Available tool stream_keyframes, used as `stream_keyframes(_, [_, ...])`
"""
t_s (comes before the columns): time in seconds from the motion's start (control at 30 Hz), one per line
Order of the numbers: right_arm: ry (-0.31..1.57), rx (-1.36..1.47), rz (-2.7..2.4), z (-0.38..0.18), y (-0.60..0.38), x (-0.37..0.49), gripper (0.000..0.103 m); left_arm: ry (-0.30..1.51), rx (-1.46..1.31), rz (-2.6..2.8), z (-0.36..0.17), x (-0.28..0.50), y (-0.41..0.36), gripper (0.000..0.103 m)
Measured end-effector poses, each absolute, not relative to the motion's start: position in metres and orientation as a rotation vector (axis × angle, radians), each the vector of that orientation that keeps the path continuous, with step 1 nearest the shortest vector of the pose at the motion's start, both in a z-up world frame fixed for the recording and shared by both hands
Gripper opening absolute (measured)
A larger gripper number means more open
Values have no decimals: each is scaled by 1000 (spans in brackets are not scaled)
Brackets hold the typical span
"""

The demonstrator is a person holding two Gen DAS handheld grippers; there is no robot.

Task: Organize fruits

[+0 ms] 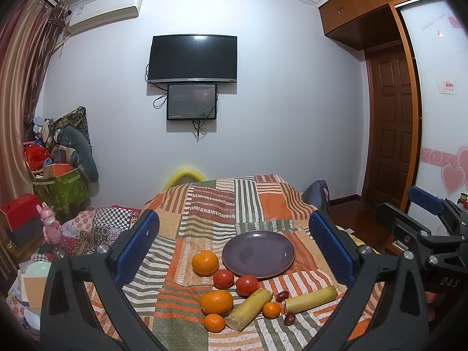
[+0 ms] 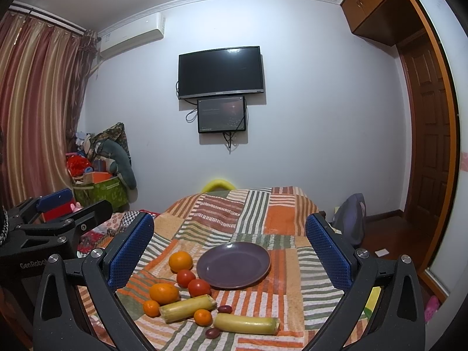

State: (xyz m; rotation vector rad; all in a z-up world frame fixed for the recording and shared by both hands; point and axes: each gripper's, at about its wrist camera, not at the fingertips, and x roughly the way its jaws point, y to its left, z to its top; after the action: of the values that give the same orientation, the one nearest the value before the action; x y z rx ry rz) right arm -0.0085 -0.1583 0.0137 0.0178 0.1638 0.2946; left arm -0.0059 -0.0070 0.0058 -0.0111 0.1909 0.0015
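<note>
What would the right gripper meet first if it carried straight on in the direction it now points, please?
Probably the purple plate: it sits between the open fingers of the right gripper, nothing held. The gripper hovers above the patchwork cloth, so depth is unclear; it might pass over the plate and meet the cloth beyond.

The left hand-held gripper (image 1: 234,242) is wide open: its two blue-padded fingers (image 1: 137,245) stand far apart and hold nothing. The right hand-held gripper (image 2: 229,245) is open in the same way, with its blue pads (image 2: 329,253) well apart and nothing between them. Both point forward and a little downward, side by side at about the same height. Seen from the left one, the right hand-held gripper is just beside it, on its right.
</note>
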Motion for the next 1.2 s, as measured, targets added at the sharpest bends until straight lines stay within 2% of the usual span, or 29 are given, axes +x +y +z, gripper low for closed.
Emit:
stream_keyframes(0.7, [189,7,349,9,-158,-2,103,187,-2,-24,3,-6,-11,103])
stream_keyframes(0.77, [205,4,352,7,-160,1,93,185,4,-10,2,-5,-11,103])
stream_keyframes(0.9, [278,8,365,-1,-164,13,77,222,-1,-1,0,4,-4,89])
stream_keyframes(0.97, [326,11,371,-8,-167,22,66,255,-12,9,-3,13,4,84])
stream_keyframes(1.07, [385,9,378,-19,-170,33,58,312,-28,15,-9,26,17,73])
stream_keyframes(1.13, [417,5,390,-24,-169,38,56,365,-32,16,-16,39,26,61])
stream_keyframes(1.2, [447,-8,401,-31,-166,45,51,415,-34,17,-23,51,34,53])
